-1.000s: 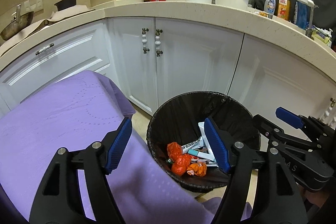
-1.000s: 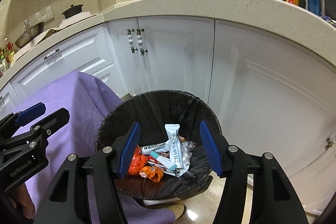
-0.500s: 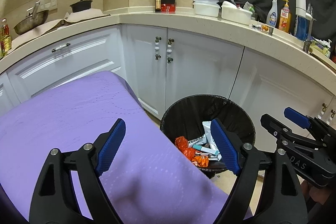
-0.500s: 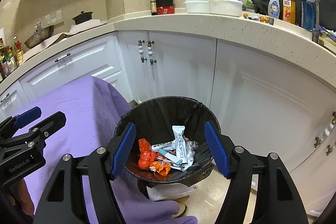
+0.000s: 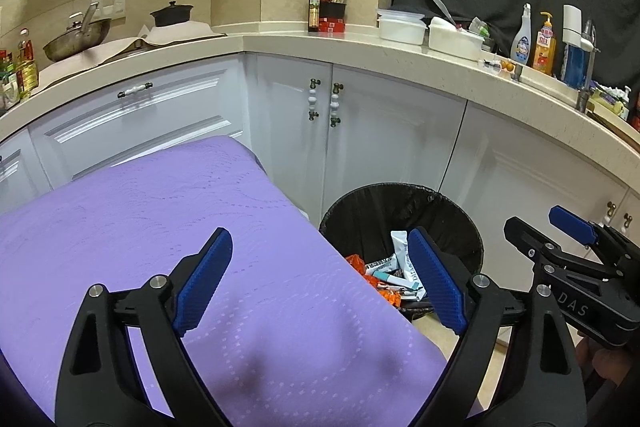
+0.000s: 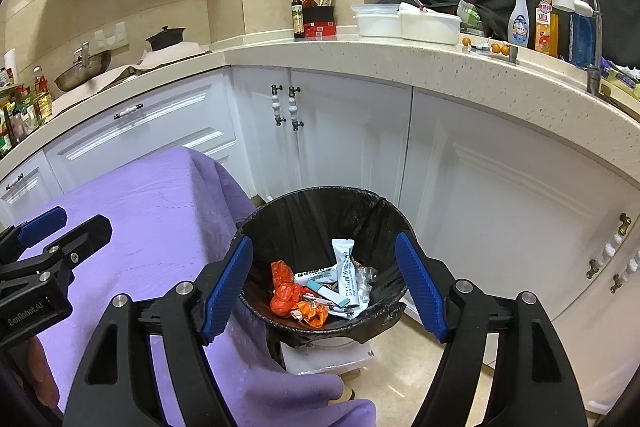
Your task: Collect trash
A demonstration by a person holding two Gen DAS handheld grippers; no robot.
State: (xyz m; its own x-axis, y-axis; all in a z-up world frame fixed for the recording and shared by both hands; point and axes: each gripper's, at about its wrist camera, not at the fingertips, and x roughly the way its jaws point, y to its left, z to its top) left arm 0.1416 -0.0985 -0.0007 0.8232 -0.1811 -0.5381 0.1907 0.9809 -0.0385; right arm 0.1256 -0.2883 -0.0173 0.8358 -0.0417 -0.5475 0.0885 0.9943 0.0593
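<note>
The left gripper [image 5: 320, 279] hangs above the purple cloth [image 5: 160, 227] on the desk, its jaws opening with nothing between them. The right gripper [image 6: 324, 283] hangs above the bin [image 6: 320, 199], its jaws also opening and empty. The bin, lined with a black bag, stands on the floor at the desk's 3 o'clock side, just before the white cabinets [image 6: 352, 131]. The trash lies in the bin's bottom: orange wrappers [image 6: 286, 293] at 9 o'clock, a white sachet [image 6: 345, 267] toward 1 o'clock.
</note>
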